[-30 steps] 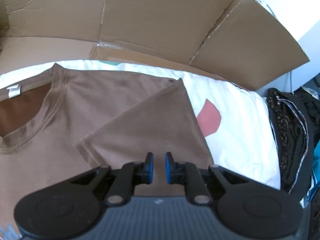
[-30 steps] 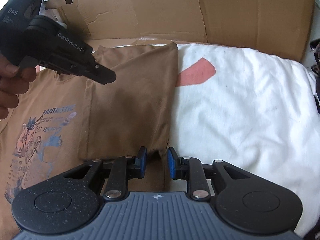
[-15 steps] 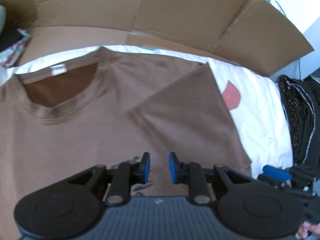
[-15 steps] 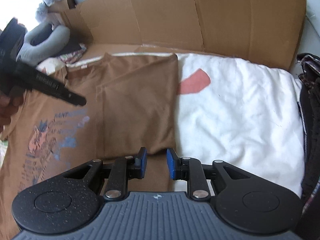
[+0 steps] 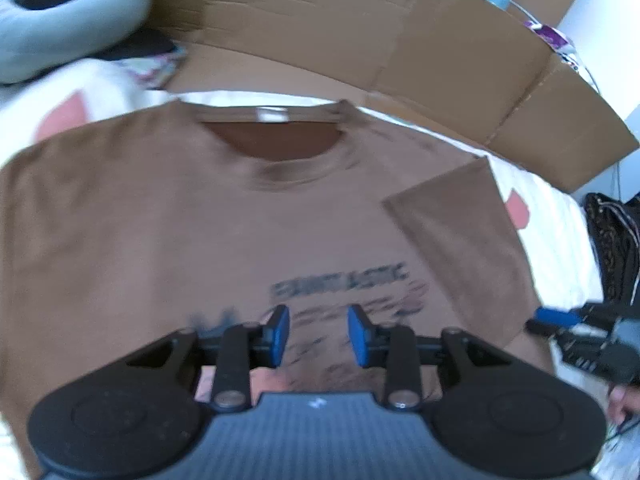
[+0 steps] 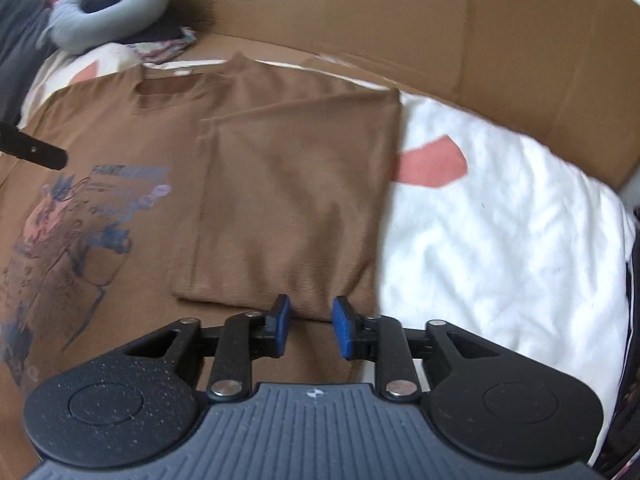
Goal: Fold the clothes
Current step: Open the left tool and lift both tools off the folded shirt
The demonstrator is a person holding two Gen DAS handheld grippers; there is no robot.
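Brown T-shirt [image 5: 168, 220] spread flat, print side up, on a white bedsheet [image 6: 500, 220] with salmon patches. Collar toward 12 o'clock in the left wrist view, neck label showing inside it. One side of the shirt folded inward: a plain brown panel lying over the front, at 3 o'clock of the print in the left view, dead centre in the right view. Blue print with lettering [image 5: 340, 280] just ahead of the left gripper [image 5: 318, 334]; same print at 9 o'clock in the right view.

Left gripper poised above the printed chest, fingers spread apart, just been opening, nothing between the blue pads, only cloth seen beyond the gap. Right gripper [image 6: 310, 326] at the near hem of the folded panel, toward 6 o'clock, fingers likewise parted and just been opening, no cloth pinched; touching the fabric or not, cannot tell.

Tip of the left gripper also visible at 9 o'clock in the right view, dark and blurred. Cardboard wall [image 6: 400, 20] across 12 o'clock behind the bed. Grey neck pillow [image 6: 108, 8] at 10 o'clock. Dark patterned clothes [image 5: 612, 240] heaped at 3 o'clock in the left view.
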